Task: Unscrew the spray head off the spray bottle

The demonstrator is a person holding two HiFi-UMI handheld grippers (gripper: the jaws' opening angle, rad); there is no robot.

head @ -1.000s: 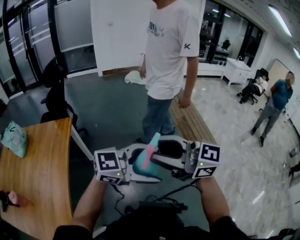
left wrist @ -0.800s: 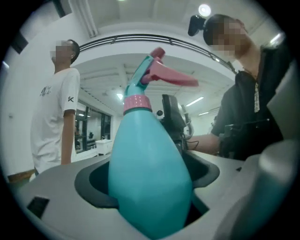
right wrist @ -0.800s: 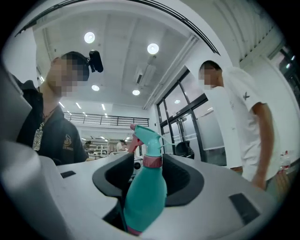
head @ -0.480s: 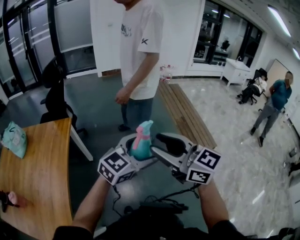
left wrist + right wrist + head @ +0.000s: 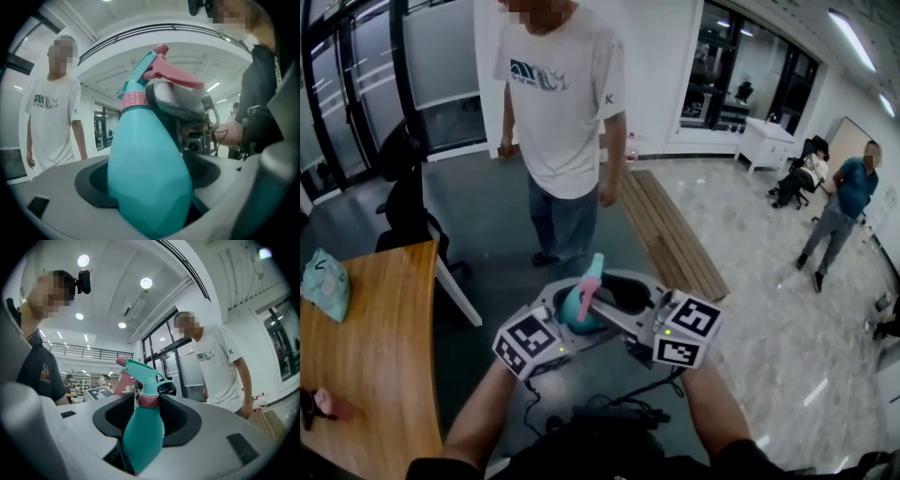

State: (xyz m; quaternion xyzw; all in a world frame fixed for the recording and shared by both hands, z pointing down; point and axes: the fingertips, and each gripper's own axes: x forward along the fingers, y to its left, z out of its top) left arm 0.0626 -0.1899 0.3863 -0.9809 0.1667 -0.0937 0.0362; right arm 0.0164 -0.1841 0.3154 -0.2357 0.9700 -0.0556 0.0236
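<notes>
A teal spray bottle (image 5: 574, 311) with a pink collar and pink trigger is held up in front of me, between both grippers. In the left gripper view its body (image 5: 147, 178) fills the gap between the jaws: my left gripper (image 5: 562, 317) is shut on it. My right gripper (image 5: 623, 295) comes in from the other side, at the neck and spray head (image 5: 591, 272). Its jaws have just been opening. In the right gripper view the bottle (image 5: 143, 437) stands between them, with a gap on each side of the collar (image 5: 149, 400). The spray head (image 5: 140, 371) rises above the jaws.
A person in a white T-shirt (image 5: 562, 112) stands close ahead. A wooden table (image 5: 366, 366) at the left bears a teal pouch (image 5: 323, 286). Beyond are a black chair (image 5: 403, 192), a wooden bench (image 5: 670, 234) and two people (image 5: 853, 197) at the far right.
The bottle has swung from a slant to nearly upright between the grippers. The standing person has walked left and turned to face me.
</notes>
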